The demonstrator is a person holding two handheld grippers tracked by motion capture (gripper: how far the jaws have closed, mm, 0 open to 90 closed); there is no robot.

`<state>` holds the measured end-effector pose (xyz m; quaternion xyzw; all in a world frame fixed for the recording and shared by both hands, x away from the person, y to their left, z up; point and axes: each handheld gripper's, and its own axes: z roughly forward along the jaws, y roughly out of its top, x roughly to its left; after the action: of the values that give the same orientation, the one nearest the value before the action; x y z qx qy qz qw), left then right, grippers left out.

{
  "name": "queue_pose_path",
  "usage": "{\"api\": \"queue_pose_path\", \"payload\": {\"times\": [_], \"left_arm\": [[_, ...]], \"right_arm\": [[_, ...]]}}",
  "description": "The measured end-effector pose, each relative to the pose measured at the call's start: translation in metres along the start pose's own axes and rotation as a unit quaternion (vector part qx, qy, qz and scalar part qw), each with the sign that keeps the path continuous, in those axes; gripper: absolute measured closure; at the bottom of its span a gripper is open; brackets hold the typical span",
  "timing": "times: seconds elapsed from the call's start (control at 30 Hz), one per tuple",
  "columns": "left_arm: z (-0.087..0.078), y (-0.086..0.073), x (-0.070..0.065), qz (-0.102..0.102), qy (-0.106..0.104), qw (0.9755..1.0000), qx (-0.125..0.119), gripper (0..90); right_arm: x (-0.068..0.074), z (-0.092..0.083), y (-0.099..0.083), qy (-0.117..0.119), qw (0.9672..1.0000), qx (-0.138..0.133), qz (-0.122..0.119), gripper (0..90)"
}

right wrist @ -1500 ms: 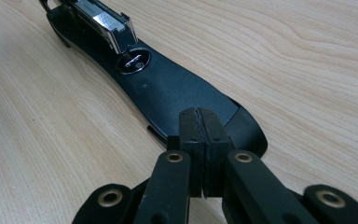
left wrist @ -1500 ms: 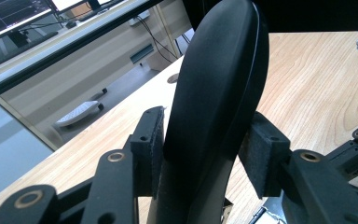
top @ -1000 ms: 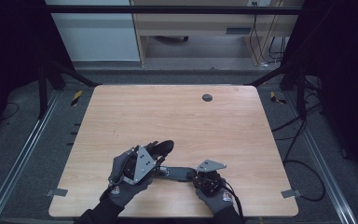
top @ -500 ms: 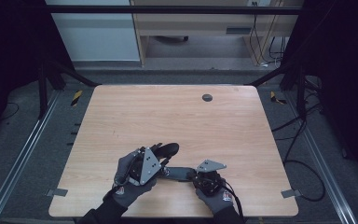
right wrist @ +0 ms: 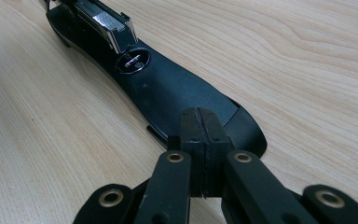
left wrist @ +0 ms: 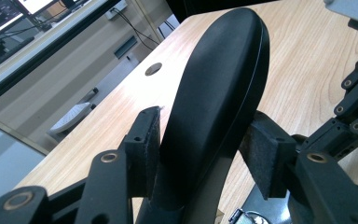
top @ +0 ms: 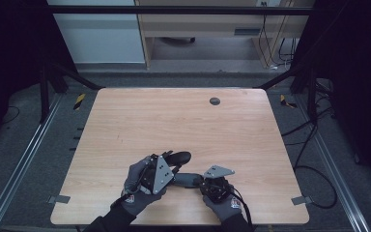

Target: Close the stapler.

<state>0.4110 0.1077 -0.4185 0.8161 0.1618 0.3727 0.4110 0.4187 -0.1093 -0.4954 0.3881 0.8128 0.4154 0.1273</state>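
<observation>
**Black stapler opened out near the table's front edge**

Landmark: grommet hole (top: 215, 101) in the wooden table (top: 125, 121). The black stapler (top: 183, 169) lies well on the person's side of the hole, close to the front edge. Its top arm (left wrist: 214, 93) is swung up toward the hole and stands between the left gripper (left wrist: 205, 154) pads; the jaws have just been opening, at a middling gap, with a sliver of space at one pad. Base (right wrist: 168, 93) lies flat on the table, away from the hole. Right gripper (right wrist: 200, 140) jaws are pressed fully together, tips resting on the base's rear end.
</observation>
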Motion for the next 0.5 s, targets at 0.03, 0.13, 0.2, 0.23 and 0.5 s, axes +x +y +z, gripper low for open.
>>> {"api": "queue_pose_path", "payload": {"times": [0.03, 0.13, 0.2, 0.23, 0.5], "left_arm": [[0.0005, -0.0001, -0.0006, 0.002, 0.0, 1.0, 0.0, 48.6], [0.0021, -0.0005, -0.0027, 0.005, -0.003, 1.0, 0.001, 48.3], [0.0032, -0.0007, -0.004, 0.009, -0.005, 0.9999, 0.003, 48.1], [0.0041, -0.001, -0.0051, 0.013, -0.007, 0.9999, 0.004, 48.0], [0.0076, -0.0021, -0.0092, 0.022, -0.012, 0.9997, 0.007, 47.4]], "right_arm": [[-0.0001, 0.0001, 0.0, 0.0, 1.0, 0.0, -0.001, 90.0], [-0.0001, 0.0, 0.0, 0.0, 1.0, 0.001, 0.0, 90.0], [0.0, 0.0, 0.0, 0.0, 1.0, 0.001, 0.0, 90.0], [0.0, -0.0001, 0.0, 0.0, 1.0, 0.001, 0.0, 90.0], [-0.0001, 0.0, 0.0, 0.0, 1.0, 0.001, -0.002, 90.0]]}}
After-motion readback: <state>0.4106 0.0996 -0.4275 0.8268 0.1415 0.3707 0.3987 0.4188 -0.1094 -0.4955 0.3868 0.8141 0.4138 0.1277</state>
